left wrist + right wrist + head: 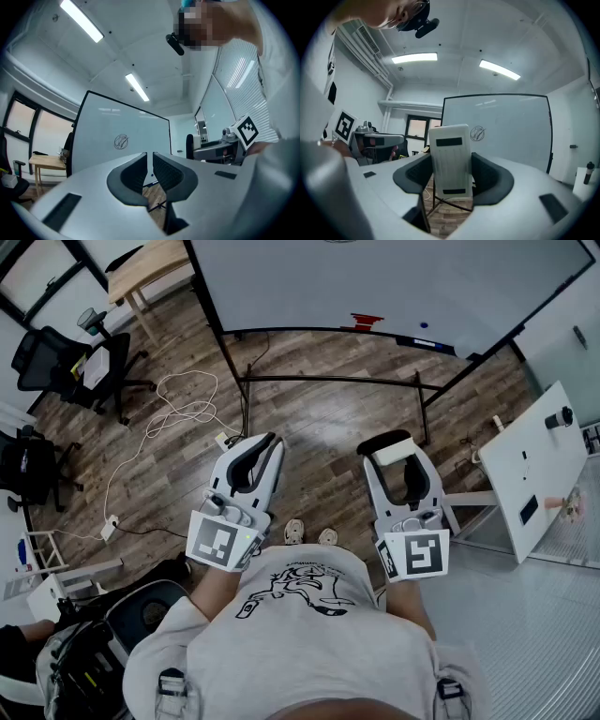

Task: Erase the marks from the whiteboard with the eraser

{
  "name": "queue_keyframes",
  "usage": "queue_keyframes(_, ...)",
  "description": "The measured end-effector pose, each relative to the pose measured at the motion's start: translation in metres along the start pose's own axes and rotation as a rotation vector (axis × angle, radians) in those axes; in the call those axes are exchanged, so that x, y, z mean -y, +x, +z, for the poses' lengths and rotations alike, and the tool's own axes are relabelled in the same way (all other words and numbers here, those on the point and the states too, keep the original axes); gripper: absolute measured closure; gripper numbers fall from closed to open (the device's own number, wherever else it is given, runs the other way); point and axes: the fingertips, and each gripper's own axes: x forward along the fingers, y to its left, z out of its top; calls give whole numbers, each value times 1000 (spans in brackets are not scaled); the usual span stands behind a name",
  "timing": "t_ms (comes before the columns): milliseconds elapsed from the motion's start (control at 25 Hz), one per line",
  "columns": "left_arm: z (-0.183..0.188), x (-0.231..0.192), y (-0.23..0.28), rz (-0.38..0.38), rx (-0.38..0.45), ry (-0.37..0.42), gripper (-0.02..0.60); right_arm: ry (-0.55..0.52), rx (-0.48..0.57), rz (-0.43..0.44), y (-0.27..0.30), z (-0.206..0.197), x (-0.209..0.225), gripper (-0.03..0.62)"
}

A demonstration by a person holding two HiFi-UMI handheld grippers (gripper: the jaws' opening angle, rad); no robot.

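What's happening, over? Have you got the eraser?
Right gripper shut on eraser. Left gripper empty, jaws nearly together. Whiteboard ahead, not touched, scribble mark on it. Nothing seen blocking the way, over.

No word or number can be read anywhere. The only signs are black-and-white square markers: one (217, 542) on the cube of the left gripper (261, 446) at near left, another (422, 555) on the cube of the right gripper (394, 444) at near right. The T-shirt (309, 643) bears a dark drawing (286, 589) with lettering too small to read. The eraser (450, 161) in the right gripper's jaws shows two dark bars without legible print. On the far whiteboard (511, 140) stands a scribbled circle (477, 133), no letter.
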Motion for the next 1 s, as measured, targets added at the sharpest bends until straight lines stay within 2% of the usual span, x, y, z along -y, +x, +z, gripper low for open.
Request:
queue_keyframes(400,-3,-38,-10,-11,-4,-3,533,-9,-10,-26,28,2,-28,332)
queue_keyframes(760,-8,-55,3,-21,-4,-9,534,-20,-16,-41,47,0,-18,332)
queue_keyframes(1000,-6,-56,32,-26,4,4,534,-12,-6,-39,62,-1,3,332)
